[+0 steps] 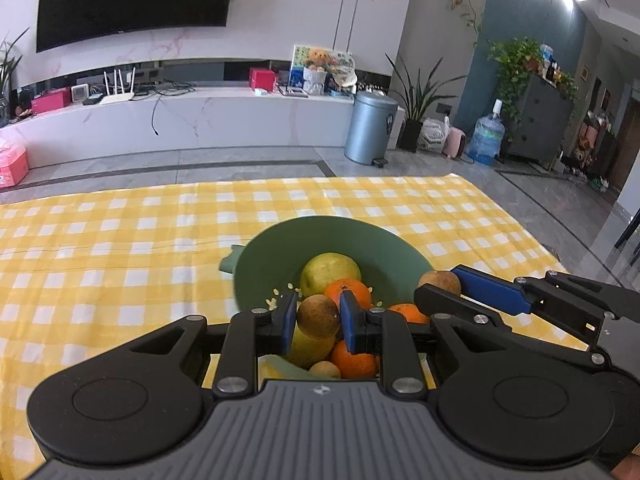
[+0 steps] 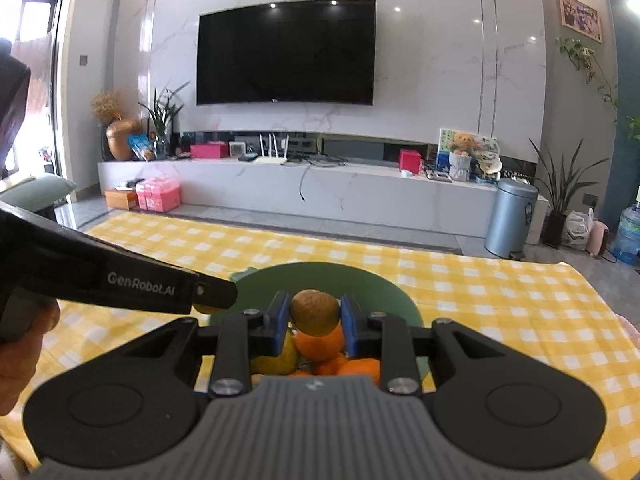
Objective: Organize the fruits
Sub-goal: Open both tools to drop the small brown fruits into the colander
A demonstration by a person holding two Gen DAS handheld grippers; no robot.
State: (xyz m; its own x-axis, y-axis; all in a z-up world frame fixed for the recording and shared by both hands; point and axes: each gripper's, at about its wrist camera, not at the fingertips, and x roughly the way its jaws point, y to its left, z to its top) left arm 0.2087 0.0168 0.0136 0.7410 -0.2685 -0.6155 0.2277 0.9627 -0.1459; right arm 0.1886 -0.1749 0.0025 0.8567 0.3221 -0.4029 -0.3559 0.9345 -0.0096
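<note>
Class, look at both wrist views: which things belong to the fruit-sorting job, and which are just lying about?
Job: left gripper and right gripper, each holding a brown fruit; green bowl; oranges; yellow fruit.

Lying about: television; bin; router.

The right gripper (image 2: 315, 318) fills the lower foreground, its blue jaws closed on a small brown fruit (image 2: 314, 312) held above a green bowl (image 2: 372, 280). In the bowl, under the jaws, lie oranges (image 2: 320, 346) and a yellow fruit (image 2: 280, 358). The bowl stands on a bench covered with a yellow checked cloth (image 2: 500, 292). From the left, the left gripper (image 2: 208, 298) reaches in over the bowl's rim, with a hand (image 2: 24, 344) behind it at the frame's edge. Beyond the bench are a wall-mounted television (image 2: 286, 52), a long low shelf (image 2: 280, 184) and a grey bin (image 2: 510, 218).
</note>
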